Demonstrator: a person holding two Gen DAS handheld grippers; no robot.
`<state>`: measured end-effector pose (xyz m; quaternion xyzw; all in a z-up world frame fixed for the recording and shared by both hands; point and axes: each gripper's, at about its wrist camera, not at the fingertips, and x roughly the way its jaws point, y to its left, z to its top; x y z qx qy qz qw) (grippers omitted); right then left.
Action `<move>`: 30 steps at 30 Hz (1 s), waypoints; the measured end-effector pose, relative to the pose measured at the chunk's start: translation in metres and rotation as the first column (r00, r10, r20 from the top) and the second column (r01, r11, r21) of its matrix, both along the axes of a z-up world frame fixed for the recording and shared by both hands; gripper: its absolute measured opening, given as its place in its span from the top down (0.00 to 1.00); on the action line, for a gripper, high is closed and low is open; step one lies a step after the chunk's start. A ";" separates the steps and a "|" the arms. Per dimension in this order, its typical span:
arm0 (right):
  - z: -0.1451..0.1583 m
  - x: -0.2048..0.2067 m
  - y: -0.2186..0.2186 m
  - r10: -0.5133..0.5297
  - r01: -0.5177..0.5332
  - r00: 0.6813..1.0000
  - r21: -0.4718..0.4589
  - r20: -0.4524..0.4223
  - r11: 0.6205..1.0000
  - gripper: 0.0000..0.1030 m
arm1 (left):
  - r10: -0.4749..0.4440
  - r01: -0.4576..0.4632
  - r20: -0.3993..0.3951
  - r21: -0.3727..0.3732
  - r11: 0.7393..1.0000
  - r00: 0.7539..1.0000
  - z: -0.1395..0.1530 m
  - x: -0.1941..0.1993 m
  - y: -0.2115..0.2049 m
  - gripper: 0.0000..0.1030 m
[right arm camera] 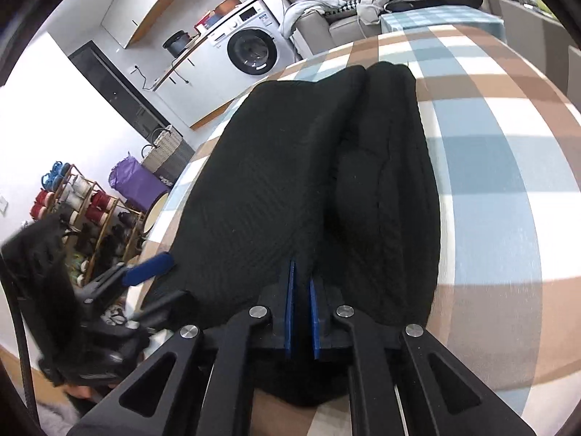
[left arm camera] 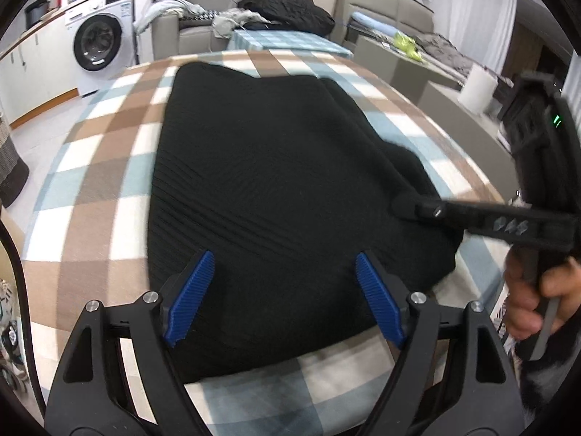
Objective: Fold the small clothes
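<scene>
**Soft black knit, half folded, one edge pinched**

Plainly, from the left wrist view, the black ribbed garment (left arm camera: 276,189) lies spread over the checked cloth of the bench (left arm camera: 90,167), filling most of the middle of it. The left hand-held gripper (left arm camera: 283,301) hangs over the near hem with its blue pads (left arm camera: 189,301) spread wide; nothing is pressed between them, and the fabric passes underneath rather than in their bite. At the right side, the right hand-held gripper (left arm camera: 403,205) reaches in low, its tip set against the garment's right-hand edge, with a person's hand (left arm camera: 533,298) wrapped round its handle.

From the right wrist view, the garment (right arm camera: 261,189) shows a fold already lying along its right side, a thicker roll of cloth doubled onto the flat panel. The right hand-held gripper (right arm camera: 301,283) has its blue pads drawn nearly together at the near edge, and they appear to nip a thin layer of the knit, though black on black makes the bite hard to read. The left hand-held gripper (right arm camera: 149,265) sits just beside the garment's left edge.

Judging by the ribbing and the way it slumps, the cloth is light, limp and stretchy, not slippery, and will sag from any single point. Hems and corners are the best places to grip, taking both layers at a folded edge, with the two grips well apart so the span stays flat.
</scene>
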<state>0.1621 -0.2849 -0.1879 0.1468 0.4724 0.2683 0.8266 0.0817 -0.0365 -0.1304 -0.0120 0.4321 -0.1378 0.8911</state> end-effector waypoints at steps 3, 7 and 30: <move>0.002 -0.013 -0.003 0.028 -0.028 1.000 0.031 -0.001 0.999 0.88 | -0.027 0.027 -0.001 0.054 0.998 1.000 -0.008 -0.005 -0.008 0.24; -0.002 -0.024 0.002 0.062 -0.062 0.998 0.019 0.004 0.998 0.87 | -0.043 0.043 0.000 0.063 0.997 0.999 -0.012 -0.008 -0.010 0.22; 0.000 0.086 0.007 -0.058 0.057 0.998 -0.020 -0.020 0.998 0.94 | -0.071 0.071 -0.012 0.011 0.997 0.997 -0.009 0.023 -0.012 0.22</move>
